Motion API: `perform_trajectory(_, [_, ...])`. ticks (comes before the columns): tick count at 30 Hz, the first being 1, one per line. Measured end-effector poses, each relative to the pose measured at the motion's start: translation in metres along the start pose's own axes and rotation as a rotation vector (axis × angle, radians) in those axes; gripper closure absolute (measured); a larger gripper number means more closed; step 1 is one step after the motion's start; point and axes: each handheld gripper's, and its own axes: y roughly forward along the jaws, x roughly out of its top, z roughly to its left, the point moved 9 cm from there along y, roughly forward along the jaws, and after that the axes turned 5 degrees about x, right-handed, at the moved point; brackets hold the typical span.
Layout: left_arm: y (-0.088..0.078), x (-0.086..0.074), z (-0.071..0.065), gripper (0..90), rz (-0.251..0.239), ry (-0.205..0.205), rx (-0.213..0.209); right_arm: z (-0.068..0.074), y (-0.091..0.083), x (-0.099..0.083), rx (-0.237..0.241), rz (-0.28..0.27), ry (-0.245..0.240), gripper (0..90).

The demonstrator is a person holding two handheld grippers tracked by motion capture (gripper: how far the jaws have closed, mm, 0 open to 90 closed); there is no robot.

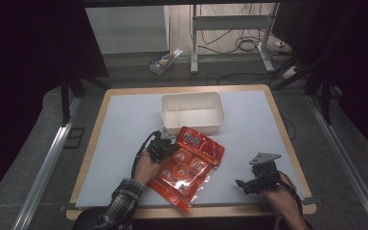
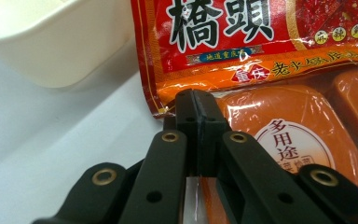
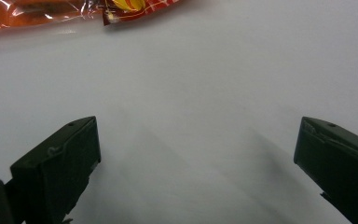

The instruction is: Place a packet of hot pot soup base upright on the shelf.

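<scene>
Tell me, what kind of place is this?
Probably a lab set up for recording: a white-topped table under a fixed camera, dark curtains around it, loose cables on the floor, hand-held grippers.

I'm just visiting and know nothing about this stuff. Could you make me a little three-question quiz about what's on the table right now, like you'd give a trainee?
1. True or false: the left gripper is clamped on the edge of the red snack packet.
2. Multiple choice: the right gripper is A) holding the packet, B) open above bare table, C) inside the white tub.
3. Fill in: the packet's far end lies beside the white ____.

Key: 1 true; 2 B; 3 tub.
</scene>
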Motion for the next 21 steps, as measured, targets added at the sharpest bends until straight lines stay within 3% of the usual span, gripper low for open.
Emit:
perform_trajectory(4, [0.002, 0.002, -0.003, 89.9, 0.005, -0.007, -0.01, 0.001, 0.001, 0.001, 0.002, 0.0, 0.002, 0.4])
perform_trajectory(10, [0.006, 0.008, -0.012, 90.0, 0.02, 0.019, -0.034, 0.001, 0.001, 0.001, 0.006, -0.005, 0.002, 0.4])
perform_trajectory(14, [0.011, 0.016, -0.024, 90.0, 0.03, 0.065, -0.055, 0.001, 0.0, 0.002, 0.007, -0.01, -0.004, 0.4])
perform_trajectory(18, [0.014, 0.021, -0.032, 90.0, 0.061, 0.128, -0.043, 0.001, -0.001, 0.002, 0.009, -0.015, -0.002, 0.4])
perform_trajectory(21, [0.015, 0.023, -0.035, 90.0, 0.071, 0.139, -0.049, 0.001, -0.002, 0.002, 0.009, -0.017, 0.003, 0.4])
